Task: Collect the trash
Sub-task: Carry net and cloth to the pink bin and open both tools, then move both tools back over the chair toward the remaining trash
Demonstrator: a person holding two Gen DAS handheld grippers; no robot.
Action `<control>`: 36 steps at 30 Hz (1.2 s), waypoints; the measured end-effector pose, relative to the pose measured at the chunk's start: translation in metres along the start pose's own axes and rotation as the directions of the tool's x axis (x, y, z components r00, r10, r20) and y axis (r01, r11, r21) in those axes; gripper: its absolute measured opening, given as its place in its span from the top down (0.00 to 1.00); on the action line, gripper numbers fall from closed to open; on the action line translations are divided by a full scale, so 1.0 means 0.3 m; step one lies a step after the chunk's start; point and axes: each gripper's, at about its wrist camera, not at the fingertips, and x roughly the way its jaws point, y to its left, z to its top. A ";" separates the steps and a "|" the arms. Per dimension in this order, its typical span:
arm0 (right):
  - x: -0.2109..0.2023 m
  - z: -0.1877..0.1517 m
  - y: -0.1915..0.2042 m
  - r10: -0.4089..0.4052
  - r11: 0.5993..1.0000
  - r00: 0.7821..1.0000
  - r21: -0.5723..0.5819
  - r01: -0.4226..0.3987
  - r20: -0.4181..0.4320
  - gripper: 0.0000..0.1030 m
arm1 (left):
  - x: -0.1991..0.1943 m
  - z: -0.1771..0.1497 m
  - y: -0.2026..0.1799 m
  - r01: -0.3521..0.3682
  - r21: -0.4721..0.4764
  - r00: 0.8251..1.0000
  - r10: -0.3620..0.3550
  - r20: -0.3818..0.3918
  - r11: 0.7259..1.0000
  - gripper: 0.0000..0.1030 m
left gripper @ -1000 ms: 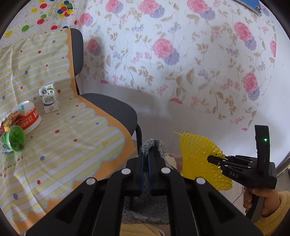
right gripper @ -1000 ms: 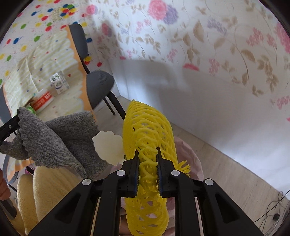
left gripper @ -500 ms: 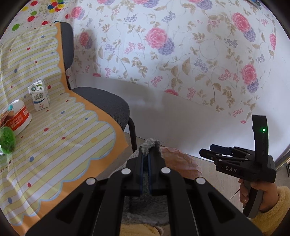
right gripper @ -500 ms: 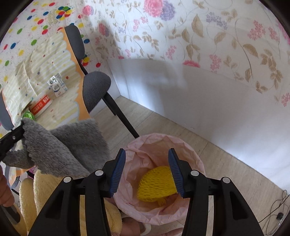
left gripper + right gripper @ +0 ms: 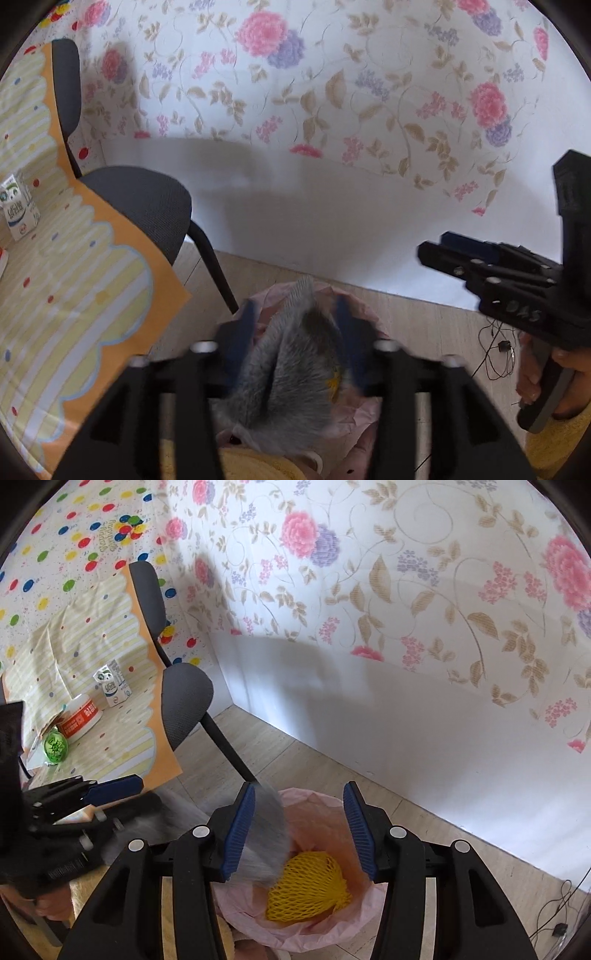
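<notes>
Over pink crinkly bag point(image 5: 306, 928), fuzzy grey cloth point(image 5: 295, 373) between parted left jaws, right jaws spread, yellow foam net point(image 5: 308, 888) inside.

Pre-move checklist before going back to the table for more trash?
1. Left gripper open: ok.
2. Grey cloth free of its blue pads: cannot tell, blurred.
3. Cloth over the pink bin bag: ok.
4. Yellow foam net in the bag: ok.
5. Right gripper open, empty: ok.
6. Trash left on the table: milk carton, red tub, green item: not ok.
</notes>
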 end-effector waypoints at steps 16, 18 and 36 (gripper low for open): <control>0.037 0.044 0.152 0.077 0.995 0.997 -0.067 -0.079 -0.020 0.50 | -0.223 -0.052 0.266 -0.226 -0.189 0.968 0.242 0.067 0.956 0.42; 0.046 0.062 0.207 0.104 0.990 0.994 -0.091 -0.106 -0.025 0.50 | -0.269 -0.062 0.305 -0.249 -0.218 0.960 0.270 0.072 0.944 0.42; 0.167 0.274 0.809 0.356 0.869 0.929 -0.331 -0.367 -0.096 0.50 | -0.723 -0.200 0.786 -0.509 -0.524 0.805 0.593 -0.010 0.682 0.41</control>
